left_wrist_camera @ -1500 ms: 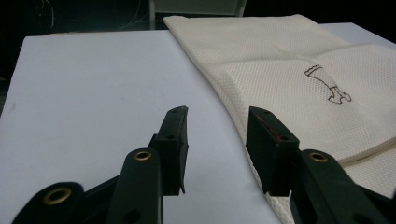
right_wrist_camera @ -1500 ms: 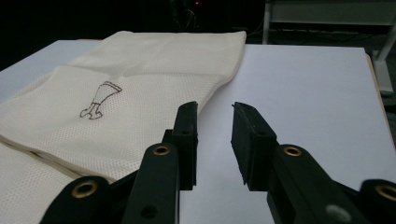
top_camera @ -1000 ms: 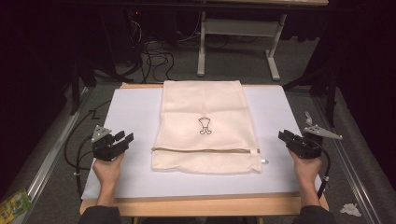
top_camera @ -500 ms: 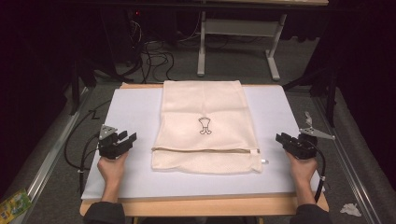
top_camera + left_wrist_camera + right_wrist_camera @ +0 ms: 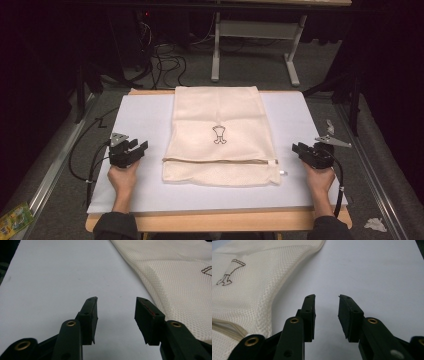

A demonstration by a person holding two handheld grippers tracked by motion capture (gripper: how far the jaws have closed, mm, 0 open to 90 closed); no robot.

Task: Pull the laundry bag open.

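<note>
**Two grippers flank a mesh bag**

A cream mesh bag (image 5: 220, 135) lies flat on the middle of the table (image 5: 140, 115), reaching its far edge, zipper end toward the near edge. The left gripper (image 5: 138, 148) sits near the table's left edge, the right gripper (image 5: 298, 149) near its right edge. Both have their jaws apart and empty, well clear of the bag.

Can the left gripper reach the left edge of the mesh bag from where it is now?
Probably yes. The left gripper is open beside the mesh bag, with bare white sheet between them.
</note>
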